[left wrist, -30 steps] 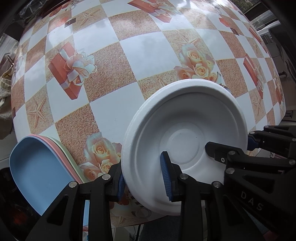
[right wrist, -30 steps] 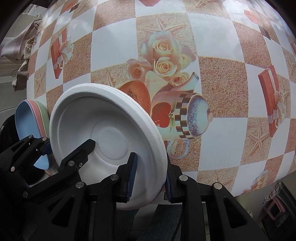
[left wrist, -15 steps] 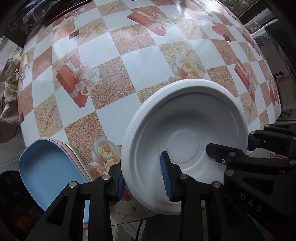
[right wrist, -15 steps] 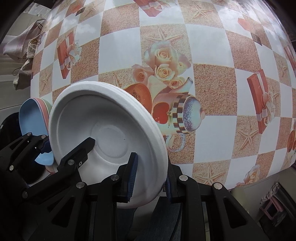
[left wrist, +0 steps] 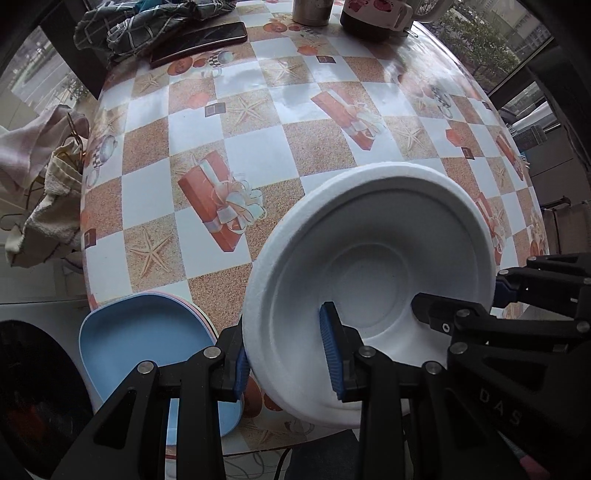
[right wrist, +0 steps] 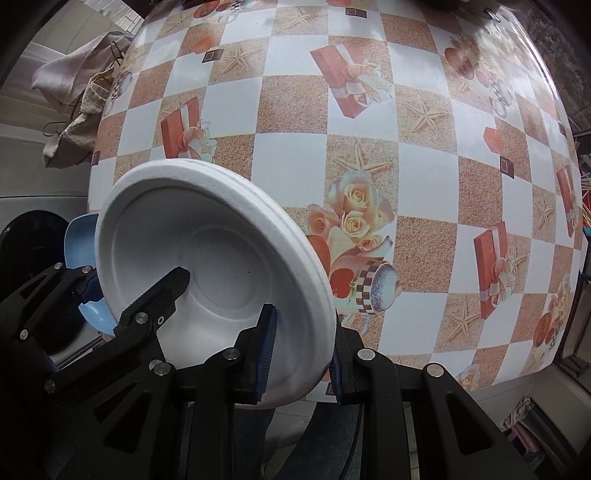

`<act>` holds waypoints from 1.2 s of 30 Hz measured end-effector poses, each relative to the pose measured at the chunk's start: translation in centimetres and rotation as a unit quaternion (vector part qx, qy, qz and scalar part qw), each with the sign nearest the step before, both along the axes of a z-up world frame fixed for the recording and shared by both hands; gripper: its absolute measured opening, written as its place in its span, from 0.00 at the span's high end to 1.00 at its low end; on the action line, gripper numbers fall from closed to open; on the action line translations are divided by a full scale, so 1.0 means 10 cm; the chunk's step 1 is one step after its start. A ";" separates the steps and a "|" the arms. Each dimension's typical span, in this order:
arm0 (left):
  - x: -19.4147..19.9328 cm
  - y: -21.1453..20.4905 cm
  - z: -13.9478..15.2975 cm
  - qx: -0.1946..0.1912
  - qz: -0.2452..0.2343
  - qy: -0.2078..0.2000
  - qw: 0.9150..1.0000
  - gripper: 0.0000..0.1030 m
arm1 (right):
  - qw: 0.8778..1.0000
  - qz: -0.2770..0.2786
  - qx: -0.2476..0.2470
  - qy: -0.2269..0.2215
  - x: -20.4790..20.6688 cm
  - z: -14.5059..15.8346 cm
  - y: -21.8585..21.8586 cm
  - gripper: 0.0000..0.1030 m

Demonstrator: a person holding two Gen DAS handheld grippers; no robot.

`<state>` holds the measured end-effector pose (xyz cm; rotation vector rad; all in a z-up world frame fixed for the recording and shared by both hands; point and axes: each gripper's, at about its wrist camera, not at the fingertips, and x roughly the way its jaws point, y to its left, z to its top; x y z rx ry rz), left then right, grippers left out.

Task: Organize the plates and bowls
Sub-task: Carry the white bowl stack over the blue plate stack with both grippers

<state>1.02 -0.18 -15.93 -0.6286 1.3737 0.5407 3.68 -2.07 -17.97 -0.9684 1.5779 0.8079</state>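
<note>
- One white foam plate [left wrist: 369, 280] is held by both tools at once; grooves along its rim in the right wrist view may mean several nested plates, but I cannot tell.
- Two hand-held grippers: the left hand-held gripper [left wrist: 286, 356] is closed narrow on the plate's rim, one blue pad inside the dish and one outside; the right hand-held gripper [right wrist: 301, 349] clamps the opposite rim the same way.
- One stack of flat coloured plates [left wrist: 147, 339], blue on top with pink edges under it, lies just left of the left hand-held gripper, at the near desk edge and hanging over it.
- Beyond the grippers, at the far desk edge: one dark phone [left wrist: 199, 40], one checked cloth [left wrist: 147, 18], one metal cup [left wrist: 312, 11] and one mug [left wrist: 373, 16].
- The desk [left wrist: 266, 147] is round, covered with a glossy cloth of tan and white squares printed with gift boxes, starfish and roses.
- Pale rags [left wrist: 40, 177] hang off to the left of the desk; windows with trees [left wrist: 476, 40] stand behind it on the right.
- The white foam plate is clear of the desk, tilted, its hollow side facing up toward the cameras. Being round it has no long axis; the line between the two grips runs across from left to right.
</note>
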 end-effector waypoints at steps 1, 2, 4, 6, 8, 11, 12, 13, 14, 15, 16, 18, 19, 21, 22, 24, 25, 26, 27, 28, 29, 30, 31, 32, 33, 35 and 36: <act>-0.03 0.03 0.04 0.005 0.005 -0.001 1.000 0.65 | 1.000 0.004 0.002 0.000 -0.03 0.02 0.05 0.72; -0.07 0.04 0.06 0.009 0.010 -0.002 1.000 0.65 | 1.000 0.009 0.004 0.001 -0.04 0.03 0.11 0.72; -0.17 0.08 0.08 0.014 0.023 -0.004 1.000 0.65 | 1.000 0.020 0.007 0.001 -0.12 0.06 0.22 0.72; -0.25 0.12 0.11 0.017 0.037 -0.005 0.999 0.65 | 0.999 0.035 0.011 0.000 -0.20 0.09 0.26 0.72; -0.35 0.16 0.12 0.018 0.050 -0.005 0.999 0.65 | 0.999 0.051 0.014 0.000 -0.27 0.06 0.26 0.72; -0.46 0.19 0.13 0.018 0.068 -0.004 0.997 0.65 | 0.997 0.072 0.014 0.002 -0.40 0.04 0.30 0.72; -0.49 0.21 0.13 0.019 0.074 -0.004 0.997 0.65 | 0.997 0.079 0.014 0.002 -0.44 0.03 0.33 0.72; -0.53 0.22 0.13 0.019 0.080 -0.003 0.997 0.65 | 0.996 0.085 0.014 0.003 -0.47 0.03 0.35 0.72; -0.57 0.23 0.13 0.020 0.086 -0.003 0.996 0.65 | 0.996 0.091 0.014 0.003 -0.51 0.02 0.36 0.72; -0.62 0.25 0.13 0.021 0.092 -0.002 0.996 0.65 | 0.995 0.097 0.014 0.004 -0.56 0.01 0.39 0.72; -0.67 0.26 0.14 0.022 0.098 -0.001 0.995 0.65 | 0.995 0.103 0.015 0.005 -0.60 0.00 0.42 0.72; -0.77 0.29 0.14 0.024 0.111 0.003 0.993 0.65 | 0.993 0.116 0.016 0.009 -0.67 0.01 0.45 0.72; -0.82 0.31 0.13 0.024 0.119 0.005 0.993 0.65 | 0.992 0.122 0.016 0.010 -0.72 0.00 0.48 0.72; -0.93 0.34 0.12 0.023 0.134 0.009 0.991 0.65 | 0.990 0.136 0.016 0.014 -0.84 -0.02 0.54 0.72; -0.99 0.35 0.11 0.022 0.142 0.010 0.990 0.65 | 0.989 0.144 0.015 0.016 -0.90 -0.04 0.57 0.72; -1.11 0.38 0.10 0.020 0.158 0.014 0.987 0.65 | 0.987 0.159 0.013 0.019 -1.01 -0.08 0.63 0.72; -1.16 0.39 0.09 0.019 0.165 0.015 0.986 0.65 | 0.986 0.166 0.012 0.021 -1.06 -0.10 0.66 0.72; -1.20 0.40 0.08 0.018 0.171 0.017 0.985 0.65 | 0.985 0.172 0.011 0.022 -1.11 -0.11 0.68 0.72; -1.24 0.41 0.08 0.017 0.177 0.018 0.984 0.65 | 0.984 0.178 0.011 0.024 -1.15 -0.13 0.70 0.72; -1.28 0.41 0.07 0.016 0.183 0.020 0.983 0.65 | 0.983 0.183 0.010 0.025 -1.19 -0.15 0.72 0.72; -1.32 0.41 0.06 0.015 0.189 0.022 0.982 0.65 | 0.982 0.188 0.008 0.027 -1.24 -0.17 0.75 0.72; -1.35 0.42 0.05 0.013 0.194 0.023 0.981 0.65 | 0.981 0.192 0.007 0.028 -1.28 -0.19 0.77 0.72; -1.38 0.42 0.04 0.012 0.199 0.025 0.980 0.65 | 0.980 0.196 0.005 0.030 -1.31 -0.22 0.78 0.72; -1.42 0.42 0.02 0.010 0.203 0.027 0.979 0.65 | 0.979 0.200 0.003 0.032 -1.34 -0.24 0.80 0.72; -1.45 0.43 0.01 0.009 0.208 0.028 0.978 0.65 | 0.979 0.203 0.001 0.033 -1.37 -0.27 0.83 0.72; -1.50 0.44 -0.02 0.005 0.216 0.031 0.976 0.65 | 0.977 0.210 -0.001 0.036 -1.44 -0.31 0.86 0.72; -1.53 0.44 -0.03 0.004 0.220 0.033 0.975 0.65 | 0.976 0.213 -0.002 0.037 -1.47 -0.34 0.87 0.72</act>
